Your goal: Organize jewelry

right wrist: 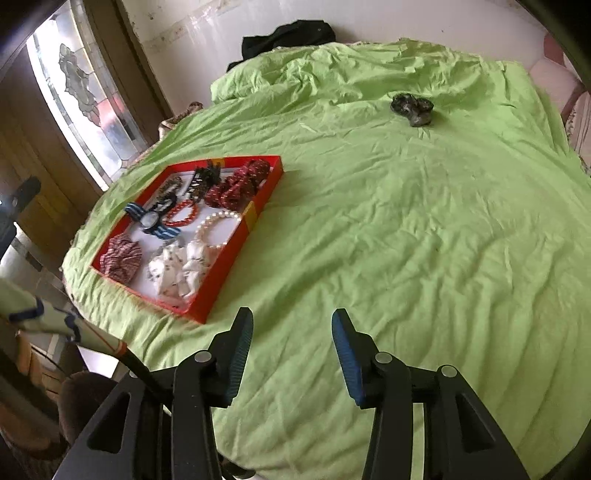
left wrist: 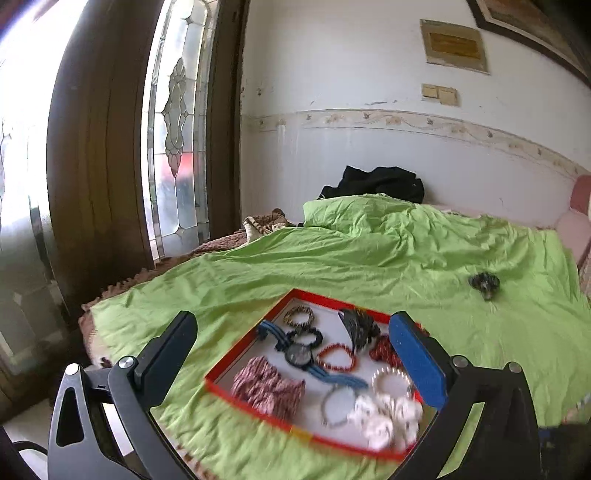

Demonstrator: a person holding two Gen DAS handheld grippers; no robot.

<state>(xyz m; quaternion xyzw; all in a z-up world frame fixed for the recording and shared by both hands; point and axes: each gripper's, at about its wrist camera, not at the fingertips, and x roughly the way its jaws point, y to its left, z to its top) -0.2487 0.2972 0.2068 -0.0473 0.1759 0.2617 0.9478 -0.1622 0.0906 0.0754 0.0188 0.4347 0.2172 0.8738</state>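
Note:
A red tray [left wrist: 255,406] lies on the green bedsheet [left wrist: 332,258], filled with jewelry and hair ties. In it are a watch with a blue striped strap [left wrist: 299,354], a red bead bracelet [left wrist: 336,356], a pearl bracelet [right wrist: 216,229], a white scrunchie [right wrist: 177,269] and a striped pink scrunchie [right wrist: 120,258]. My left gripper [left wrist: 291,321] hovers over the tray, open wide and holding nothing. My right gripper [right wrist: 292,315] is open over bare sheet, right of the tray [right wrist: 218,295], also holding nothing. A dark scrunchie [right wrist: 412,107] lies alone far across the bed.
A black garment [right wrist: 291,35] is heaped at the wall behind the folded green cover. A leaded glass door [left wrist: 177,129] in a dark wooden frame stands left of the bed. The bed's edge drops off just left of the tray. A pink headboard [left wrist: 580,206] is at the right.

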